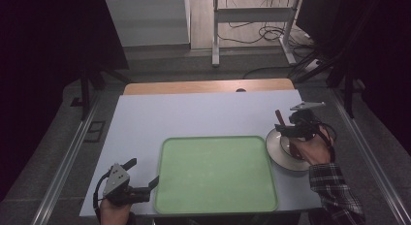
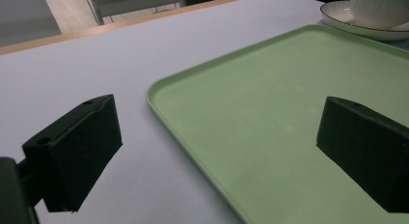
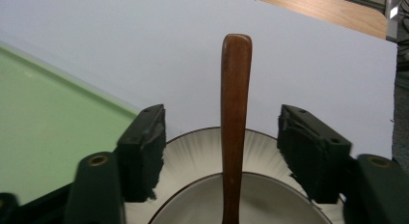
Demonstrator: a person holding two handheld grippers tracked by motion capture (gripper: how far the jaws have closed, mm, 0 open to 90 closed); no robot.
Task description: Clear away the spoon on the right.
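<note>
Beside green tray (image 1: 216, 176), white saucer (image 1: 276, 148), wooden handle (image 3: 235, 113), no legible writing

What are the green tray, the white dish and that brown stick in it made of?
The green tray looks like matte plastic: uniform colour, dull sheen, moulded rim. The white dish seems glazed ceramic: glossy, fine ribbing, thin dark rim line. The brown handle looks like polished wood: reddish-brown, faint grain, soft shine.

We see a matt, smooth green tray (image 2: 270, 118), probably plastic, a glossy ribbed white saucer (image 3: 193, 156) that looks ceramic, a polished brown wooden handle (image 3: 235, 113), and matt black gripper pads (image 3: 142, 151)
</note>
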